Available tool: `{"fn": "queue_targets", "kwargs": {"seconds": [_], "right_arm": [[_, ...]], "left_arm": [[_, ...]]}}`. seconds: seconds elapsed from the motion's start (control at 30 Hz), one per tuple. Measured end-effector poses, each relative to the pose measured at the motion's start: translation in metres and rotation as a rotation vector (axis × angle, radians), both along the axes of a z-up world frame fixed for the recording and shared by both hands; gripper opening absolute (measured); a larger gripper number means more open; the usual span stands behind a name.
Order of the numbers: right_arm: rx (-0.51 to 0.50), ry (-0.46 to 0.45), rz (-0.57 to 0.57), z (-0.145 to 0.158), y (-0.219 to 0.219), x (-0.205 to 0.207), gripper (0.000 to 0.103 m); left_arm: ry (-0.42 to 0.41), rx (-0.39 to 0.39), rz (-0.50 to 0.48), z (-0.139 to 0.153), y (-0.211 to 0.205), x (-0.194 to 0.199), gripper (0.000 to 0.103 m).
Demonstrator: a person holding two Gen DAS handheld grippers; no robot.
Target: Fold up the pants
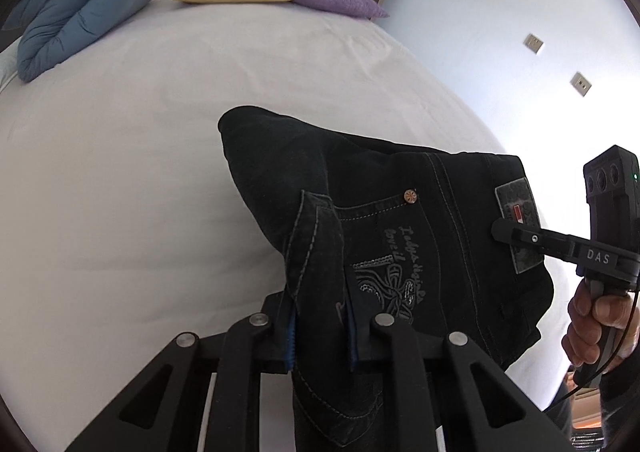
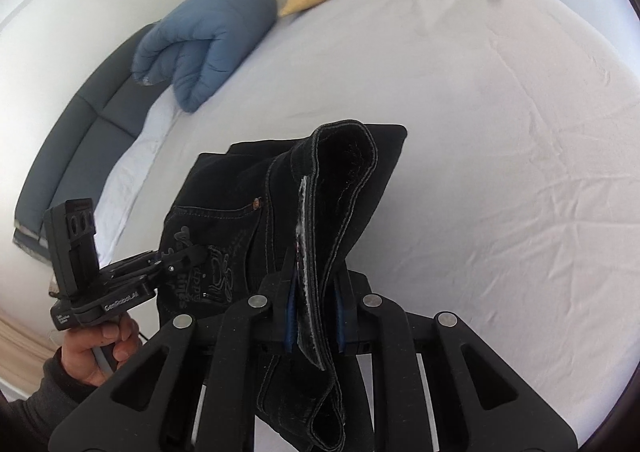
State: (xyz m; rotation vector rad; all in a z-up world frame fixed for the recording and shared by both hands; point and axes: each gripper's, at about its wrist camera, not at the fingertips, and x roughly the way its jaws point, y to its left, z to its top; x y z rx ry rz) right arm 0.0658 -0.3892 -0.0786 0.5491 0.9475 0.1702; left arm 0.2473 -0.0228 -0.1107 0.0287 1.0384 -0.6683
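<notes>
Two grippers, the left gripper [image 1: 320,336] and the right gripper [image 2: 314,316], each clamp the dark pants [image 1: 400,191] at the waistband above the near bed [image 1: 140,171]; lift both evenly, keeping the band taut

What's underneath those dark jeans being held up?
Under the black jeans only the pale bed sheet shows, smooth and bare around them. Both tongs, left and right, clamp the denim. The sheet directly below the hanging cloth is covered.
</notes>
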Motion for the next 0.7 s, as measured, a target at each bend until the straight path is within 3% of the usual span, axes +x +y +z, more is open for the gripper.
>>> {"fn": "queue_targets", "kwargs": {"seconds": [0.03, 0.13, 0.2, 0.27, 0.37, 0.4, 0.43, 0.47, 0.53, 0.6, 0.67, 0.7], "right_arm": [[-0.007, 0.024, -0.01, -0.012, -0.008, 0.006, 0.014], [-0.024, 0.14, -0.05, -0.065, -0.031, 0.021, 0.018], [0.022, 0.107, -0.063, -0.085, -0.041, 0.018, 0.018], [0.022, 0.074, -0.072, -0.086, -0.042, 0.014, 0.018], [-0.032, 0.046, -0.069, -0.077, -0.039, 0.011, 0.028], [-0.047, 0.058, -0.089, -0.068, -0.039, 0.007, 0.037], [-0.067, 0.054, -0.106, -0.059, -0.036, 0.001, 0.043], [-0.088, 0.02, -0.122, -0.046, -0.032, -0.009, 0.049], [-0.157, -0.098, -0.154, -0.002, -0.023, -0.039, 0.059], [-0.259, -0.185, -0.181, 0.035, -0.008, -0.066, 0.069], [-0.369, -0.311, -0.202, 0.08, 0.011, -0.1, 0.071], [-0.417, -0.36, -0.221, 0.097, 0.017, -0.117, 0.078]], "left_arm": [[0.008, 0.026, -0.004, -0.012, -0.005, 0.003, 0.021], [0.037, 0.076, 0.016, -0.047, -0.013, 0.011, 0.044], [0.021, 0.065, 0.035, -0.052, -0.012, 0.009, 0.049], [0.007, 0.054, 0.045, -0.052, -0.009, 0.008, 0.054], [-0.026, 0.039, 0.07, -0.037, 0.0, 0.001, 0.053], [-0.076, 0.035, 0.085, -0.026, 0.009, -0.004, 0.055], [-0.137, 0.026, 0.101, -0.008, 0.017, -0.011, 0.063], [-0.212, 0.014, 0.127, 0.014, 0.023, -0.026, 0.082], [-0.364, -0.014, 0.184, 0.048, 0.037, -0.055, 0.103], [-0.565, -0.049, 0.226, 0.09, 0.053, -0.097, 0.103], [-0.712, -0.032, 0.274, 0.124, 0.06, -0.133, 0.103], [-0.756, -0.016, 0.302, 0.137, 0.063, -0.148, 0.103]]}}
